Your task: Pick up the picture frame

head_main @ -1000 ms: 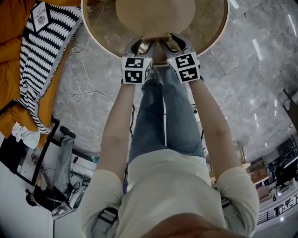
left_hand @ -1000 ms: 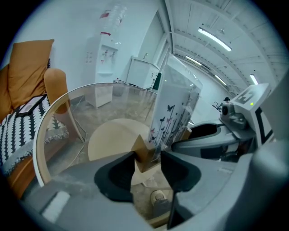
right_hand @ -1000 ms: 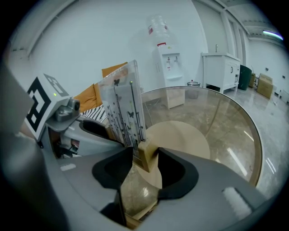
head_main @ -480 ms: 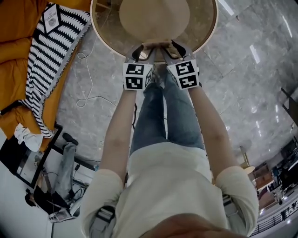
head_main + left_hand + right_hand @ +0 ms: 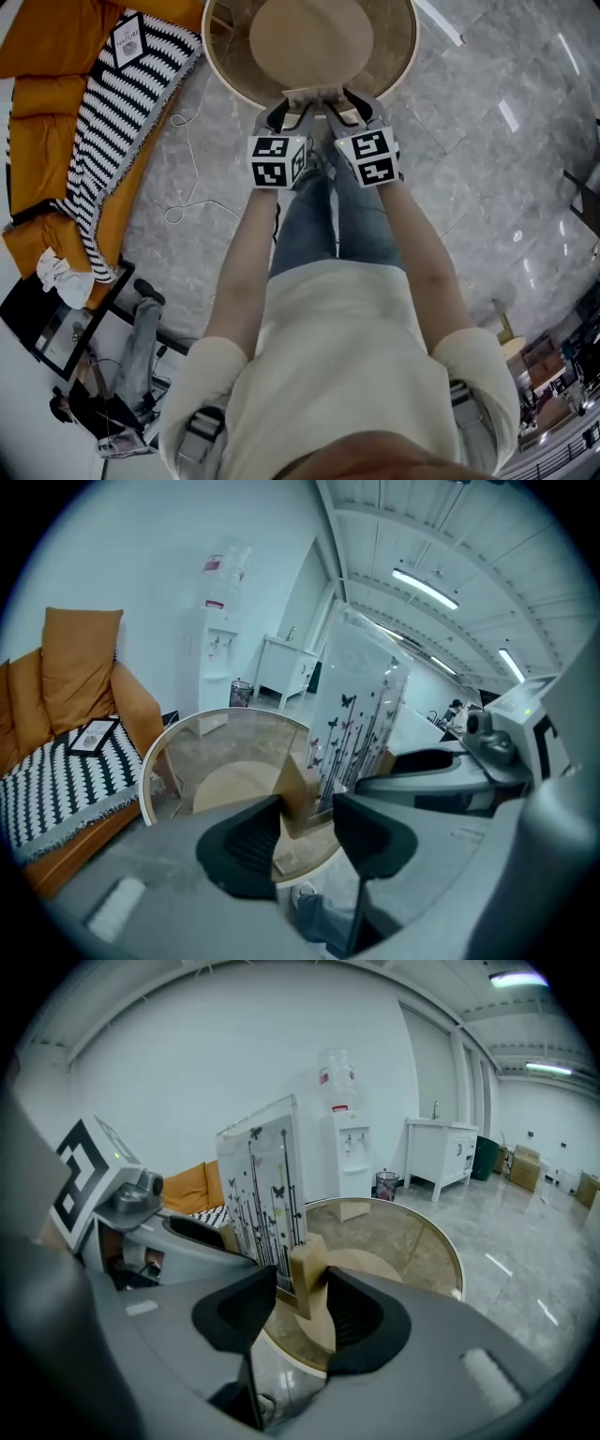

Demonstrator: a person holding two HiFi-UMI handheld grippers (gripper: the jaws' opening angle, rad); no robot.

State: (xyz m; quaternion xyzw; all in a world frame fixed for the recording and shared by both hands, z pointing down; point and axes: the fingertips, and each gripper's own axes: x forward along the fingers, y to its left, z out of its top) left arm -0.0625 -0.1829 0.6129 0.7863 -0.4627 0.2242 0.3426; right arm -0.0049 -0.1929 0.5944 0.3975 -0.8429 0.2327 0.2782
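Observation:
The picture frame is a clear panel printed with butterflies and stems (image 5: 361,700) (image 5: 264,1185), standing on pale wooden foot blocks (image 5: 294,797) (image 5: 309,1274). It hangs in the air above the round glass table (image 5: 210,52). From overhead the picture frame (image 5: 315,94) shows only as a thin edge between both grippers. My left gripper (image 5: 287,112) (image 5: 307,829) is shut on one foot block at the frame's left end. At the other end, my right gripper (image 5: 349,105) (image 5: 302,1312) clamps the second foot block.
An orange sofa with a black-and-white striped blanket (image 5: 112,103) stands to the left. A white cable (image 5: 187,187) lies on the marble floor beside the table. A water dispenser (image 5: 220,621) and a white cabinet (image 5: 441,1152) stand at the far wall. The person's legs are below the grippers.
Both grippers have risen together with the frame held between them. The table below now looks smaller and farther away.

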